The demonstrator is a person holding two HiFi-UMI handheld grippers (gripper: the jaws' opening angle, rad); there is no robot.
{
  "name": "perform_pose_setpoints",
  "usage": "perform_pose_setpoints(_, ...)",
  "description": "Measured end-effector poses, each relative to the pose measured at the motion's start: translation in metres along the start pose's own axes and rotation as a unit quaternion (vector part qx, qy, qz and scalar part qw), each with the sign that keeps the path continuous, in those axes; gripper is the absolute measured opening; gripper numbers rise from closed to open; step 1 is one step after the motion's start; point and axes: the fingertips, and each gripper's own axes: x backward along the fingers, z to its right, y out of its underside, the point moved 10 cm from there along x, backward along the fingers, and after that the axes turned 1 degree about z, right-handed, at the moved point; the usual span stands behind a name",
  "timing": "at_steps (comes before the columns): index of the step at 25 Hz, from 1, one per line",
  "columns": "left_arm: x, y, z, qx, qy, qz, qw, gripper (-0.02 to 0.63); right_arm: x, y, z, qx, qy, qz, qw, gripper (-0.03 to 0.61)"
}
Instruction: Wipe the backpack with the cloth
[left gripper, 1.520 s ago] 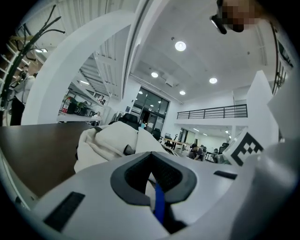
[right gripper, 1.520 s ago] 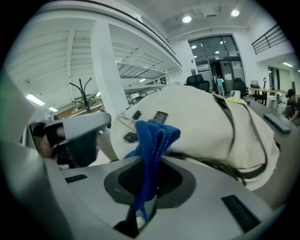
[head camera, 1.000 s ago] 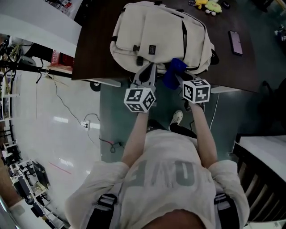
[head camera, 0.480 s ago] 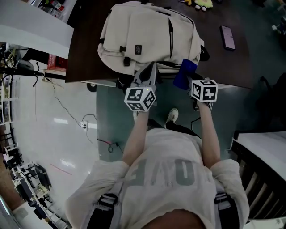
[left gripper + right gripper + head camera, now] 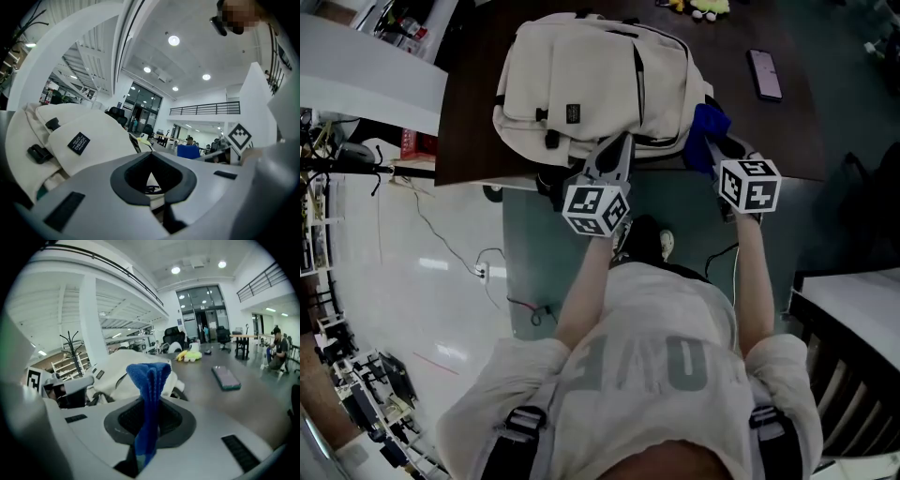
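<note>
Jaws of the right gripper (image 5: 150, 420) are closed on the blue cloth (image 5: 149, 380). The fabric is pinched in a vertical fold and stands up beyond the tips, and its lower end runs out of sight into the seam between the jaws. Jaws of the left gripper (image 5: 152, 176) are fully together. Only a thin dark cord and pale fabric show through the opening behind the tips, and whether any strap is caught cannot be confirmed.

The cream backpack (image 5: 591, 75) lies flat on the dark tabletop (image 5: 473, 122), with its lower end at the near edge. In the head view the left gripper (image 5: 617, 148) points at that lower end, near the middle. Its tips merge with dark straps there, so contact cannot be judged.

The right gripper (image 5: 712, 150) holds the cloth (image 5: 710, 122) at the backpack's near right corner. Whether the cloth presses on the fabric cannot be told.

In the right gripper view the backpack (image 5: 117, 366) sits behind and left of the cloth, partly covered by it. In the left gripper view the backpack (image 5: 93, 136) fills the left side and its far end is hidden.

A phone (image 5: 766, 73) lies on the tabletop well right of the backpack. A yellow soft toy (image 5: 698, 7) at the far edge is cut off by the frame.
</note>
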Motion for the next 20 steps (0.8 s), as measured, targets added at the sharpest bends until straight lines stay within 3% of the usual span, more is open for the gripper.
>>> perform_pose_setpoints(5, -0.021, -0.01, 0.002, -0.001, 0.012, 0.006, 0.9999, 0.003, -0.015, -0.074, 0.058, 0.086, 0.06, 0.04, 0.994, 0.043)
perform_pose_setpoints(9, -0.05, -0.021, -0.002, -0.01, 0.024, 0.021, 0.9994, 0.003, -0.055, -0.12, 0.091, 0.146, 0.064, 0.028, 0.987, 0.043)
perform_pose_setpoints(16, -0.086, -0.019, -0.026, 0.012, -0.018, 0.027, 0.9994, 0.003, -0.163, -0.131, 0.118, 0.195, 0.006, -0.068, 0.978, 0.043)
perform_pose_setpoints(20, -0.096, -0.018, -0.032, 0.013, -0.03, 0.026, 0.9991, 0.003, -0.205, -0.124, 0.118, 0.228, -0.037, -0.114, 0.966, 0.043)
